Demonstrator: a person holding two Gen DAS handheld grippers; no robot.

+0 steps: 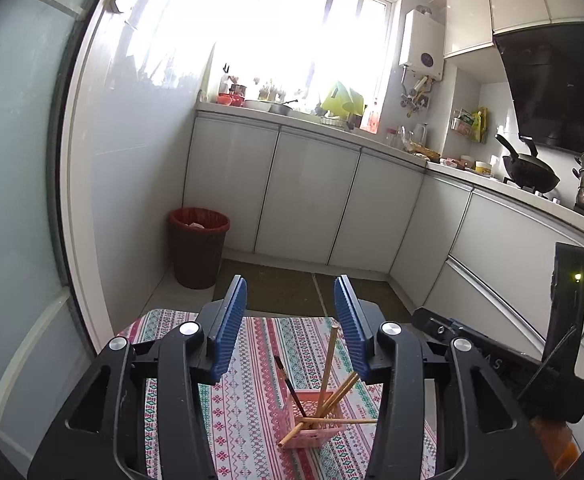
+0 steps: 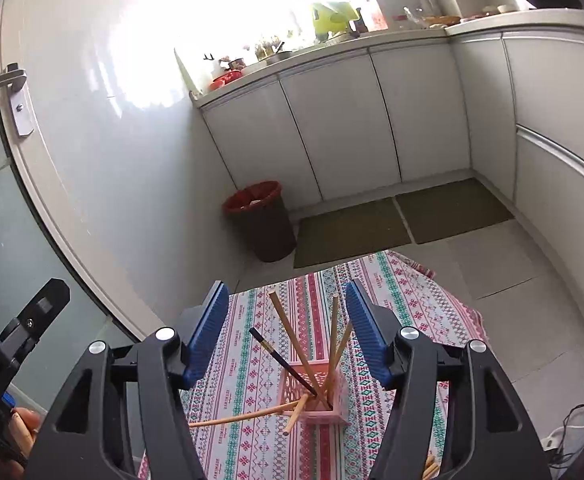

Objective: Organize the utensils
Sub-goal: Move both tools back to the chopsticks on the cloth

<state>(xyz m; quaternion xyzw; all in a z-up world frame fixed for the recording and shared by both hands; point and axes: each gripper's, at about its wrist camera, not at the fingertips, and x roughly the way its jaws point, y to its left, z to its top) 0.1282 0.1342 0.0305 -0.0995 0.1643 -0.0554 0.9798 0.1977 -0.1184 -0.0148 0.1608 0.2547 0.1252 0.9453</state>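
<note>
left wrist: left tool (image 1: 291, 322) is held half-open and empty above the pink basket (image 1: 312, 416) on the desk (image 1: 252, 360), chopsticks (image 1: 328, 364) leaned inside it | right wrist: right tool (image 2: 287, 328) is spread wide, empty, over the same basket, two sticks left crosswise, likely awaiting tidying

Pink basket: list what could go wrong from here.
1. The pink basket looks small and light, and the wooden chopsticks lean out far; a knock from the open right tongs might tip it.
2. Two low-lying chopsticks stick out over the rim and could slide onto the patterned cloth.
</note>
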